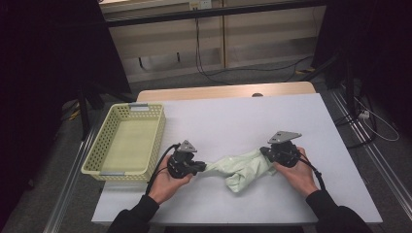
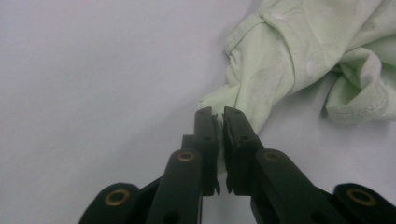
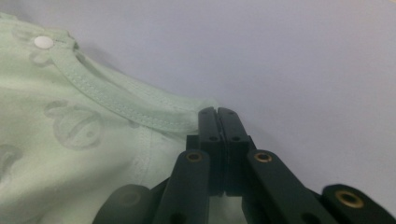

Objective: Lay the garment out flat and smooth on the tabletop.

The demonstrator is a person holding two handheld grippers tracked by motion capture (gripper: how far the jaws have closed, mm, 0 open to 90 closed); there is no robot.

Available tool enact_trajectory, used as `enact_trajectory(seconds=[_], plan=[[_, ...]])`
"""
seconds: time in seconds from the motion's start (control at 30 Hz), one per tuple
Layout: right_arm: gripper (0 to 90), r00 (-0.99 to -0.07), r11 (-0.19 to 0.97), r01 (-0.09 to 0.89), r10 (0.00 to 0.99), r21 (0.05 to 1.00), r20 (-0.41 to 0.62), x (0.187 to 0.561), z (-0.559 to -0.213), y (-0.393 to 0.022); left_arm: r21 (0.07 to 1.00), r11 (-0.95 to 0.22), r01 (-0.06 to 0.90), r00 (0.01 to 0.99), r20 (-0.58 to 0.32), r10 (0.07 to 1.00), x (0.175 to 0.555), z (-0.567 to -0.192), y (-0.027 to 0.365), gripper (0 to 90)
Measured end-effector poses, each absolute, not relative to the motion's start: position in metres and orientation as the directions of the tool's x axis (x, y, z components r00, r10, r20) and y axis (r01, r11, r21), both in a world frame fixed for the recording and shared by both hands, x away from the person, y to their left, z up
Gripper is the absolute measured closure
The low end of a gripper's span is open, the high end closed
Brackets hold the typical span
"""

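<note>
Overhead, the garment [image 1: 245,170] lies lengthwise between left gripper [image 1: 200,168] and right gripper [image 1: 266,152], right of the basket [image 1: 127,141]. Left gripper view: jaws clamp its corner [image 2: 218,122]. Right gripper view: jaws pinch its hem [image 3: 191,122].

A pale bench [image 1: 233,116] stands on grey floor [image 1: 243,77] before light wooden wall panels [image 1: 262,34], with black cables [image 1: 204,68] trailing and dark sides.

The pale green garment [image 3: 84,135] runs off the right gripper view's left edge.
</note>
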State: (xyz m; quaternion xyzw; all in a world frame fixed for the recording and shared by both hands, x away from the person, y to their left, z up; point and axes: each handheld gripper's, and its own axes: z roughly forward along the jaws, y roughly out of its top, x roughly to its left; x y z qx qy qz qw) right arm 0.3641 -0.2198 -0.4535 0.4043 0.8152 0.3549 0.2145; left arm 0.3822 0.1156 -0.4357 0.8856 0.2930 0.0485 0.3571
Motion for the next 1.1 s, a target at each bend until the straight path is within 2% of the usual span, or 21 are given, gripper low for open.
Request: enact_trajectory(seconds=[0.07,0.1,0.2,0.27,0.43,0.5,0.67,0.83,0.93,1.1], plan=[[90.0,-0.593,0.431,0.505,0.803,0.748,-0.063,0.364,-0.454,-0.217,0.679,-0.547,0.489,0.814,-0.130,0.566,0.385,-0.435,0.115,66.1],[90.0,-0.593,0.430,0.503,0.803,0.750,-0.062,0.364,-0.455,-0.216,0.694,-0.532,0.485,0.813,-0.134,0.566,0.387,-0.433,0.115,62.3],[90.0,-0.595,0.425,0.499,0.802,0.755,-0.059,0.364,-0.454,-0.216,0.718,-0.488,0.496,0.801,-0.160,0.578,0.394,-0.429,0.110,61.8],[90.0,-0.593,0.421,0.501,0.803,0.756,-0.054,0.365,-0.454,-0.216,0.726,-0.486,0.486,0.796,-0.137,0.590,0.401,-0.431,0.102,64.2],[90.0,-0.595,0.423,0.501,0.802,0.755,-0.055,0.364,-0.454,-0.216,0.692,-0.513,0.507,0.807,-0.172,0.565,0.405,-0.445,0.078,62.1],[90.0,-0.596,0.422,0.499,0.801,0.757,-0.054,0.364,-0.453,-0.217,0.681,-0.545,0.490,0.821,-0.150,0.550,0.400,-0.449,0.072,59.4],[89.9,-0.596,0.415,0.505,0.802,0.757,-0.042,0.363,-0.453,-0.217,0.670,-0.594,0.446,0.843,-0.093,0.529,0.391,-0.452,0.065,59.4],[89.9,-0.601,0.424,0.510,0.798,0.748,-0.043,0.361,-0.455,-0.217,0.675,-0.592,0.441,0.851,-0.104,0.515,0.388,-0.454,0.068,64.4],[89.9,-0.597,0.425,0.518,0.801,0.743,-0.043,0.361,-0.456,-0.218,0.672,-0.593,0.445,0.861,-0.138,0.489,0.387,-0.454,0.069,81.9],[89.9,-0.592,0.417,0.511,0.805,0.752,-0.043,0.361,-0.454,-0.219,0.673,-0.599,0.433,0.860,-0.110,0.498,0.386,-0.450,0.072,86.4]])
